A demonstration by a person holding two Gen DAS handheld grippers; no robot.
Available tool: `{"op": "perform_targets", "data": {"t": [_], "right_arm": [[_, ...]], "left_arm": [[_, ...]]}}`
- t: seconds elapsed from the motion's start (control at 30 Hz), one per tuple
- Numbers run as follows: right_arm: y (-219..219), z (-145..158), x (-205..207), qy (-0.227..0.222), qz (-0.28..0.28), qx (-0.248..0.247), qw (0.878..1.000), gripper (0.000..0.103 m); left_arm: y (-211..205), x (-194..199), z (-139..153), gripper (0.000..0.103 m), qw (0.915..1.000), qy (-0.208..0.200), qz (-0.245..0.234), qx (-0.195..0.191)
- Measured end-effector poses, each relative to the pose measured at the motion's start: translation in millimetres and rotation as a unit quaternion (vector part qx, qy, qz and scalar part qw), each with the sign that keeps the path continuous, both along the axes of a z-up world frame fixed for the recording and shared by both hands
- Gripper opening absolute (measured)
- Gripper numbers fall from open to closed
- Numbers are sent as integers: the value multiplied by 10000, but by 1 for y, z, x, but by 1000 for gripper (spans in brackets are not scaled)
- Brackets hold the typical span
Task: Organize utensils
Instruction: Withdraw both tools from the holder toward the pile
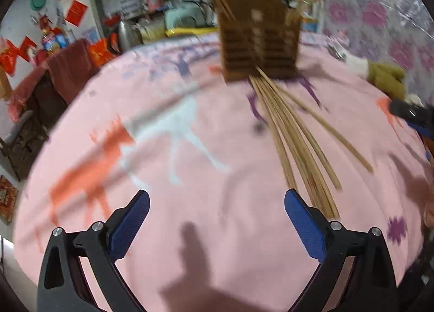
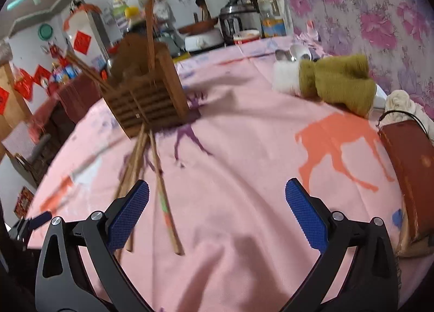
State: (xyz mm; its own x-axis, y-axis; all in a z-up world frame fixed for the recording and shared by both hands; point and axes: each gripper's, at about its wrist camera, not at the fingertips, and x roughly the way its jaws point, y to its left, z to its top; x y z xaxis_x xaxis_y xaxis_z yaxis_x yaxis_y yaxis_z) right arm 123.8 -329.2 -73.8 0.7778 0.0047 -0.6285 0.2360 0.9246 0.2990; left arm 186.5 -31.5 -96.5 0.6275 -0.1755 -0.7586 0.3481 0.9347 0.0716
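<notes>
A slatted wooden utensil holder (image 1: 257, 46) (image 2: 146, 95) stands on the pink animal-print cloth (image 1: 190, 230). Some chopsticks (image 2: 149, 30) stick up out of it. A bundle of loose wooden chopsticks (image 1: 293, 144) (image 2: 162, 190) lies fanned on the cloth in front of the holder. My left gripper (image 1: 217, 217) is open, with the chopstick ends just beside its right finger (image 1: 301, 219). My right gripper (image 2: 217, 209) is open too, and the chopstick ends run past its left finger (image 2: 130, 211). Neither has anything between its pads. Metal spoons (image 2: 284, 54) lie far back.
A fuzzy green and white cloth item (image 2: 339, 81) lies at the back right, beside a brown case (image 2: 407, 163) at the right edge. Behind the table are a rice cooker (image 2: 238, 19), bottles and a cluttered counter. A floral sheet hangs on the right.
</notes>
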Motion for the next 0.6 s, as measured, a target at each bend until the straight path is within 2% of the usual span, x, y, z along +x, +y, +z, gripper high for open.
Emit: {"op": "perform_targets", "data": {"t": [0.2, 0.37, 0.43, 0.5, 0.53, 0.6], "right_arm": [[10, -4, -1, -23, 132, -246, 9996, 97], [11, -7, -1, 27, 123, -255, 9996, 97], [10, -8, -1, 44, 118, -241, 9996, 97], [10, -8, 0, 57, 113, -232, 9996, 97], [10, -8, 0, 53, 124, -225, 9997, 97], [12, -8, -1, 27, 191, -222, 9996, 97]], "left_arm": [[-13, -10, -17, 98, 9990, 237, -363, -53], [-23, 3, -23, 99, 9983, 451, -377, 0], [-18, 13, -21, 99, 9986, 480, -198, 128], [-5, 28, -19, 99, 9985, 394, 186, 330], [8, 39, -20, 99, 9972, 513, 462, 275], [31, 51, -20, 97, 9935, 824, 722, -309]]}}
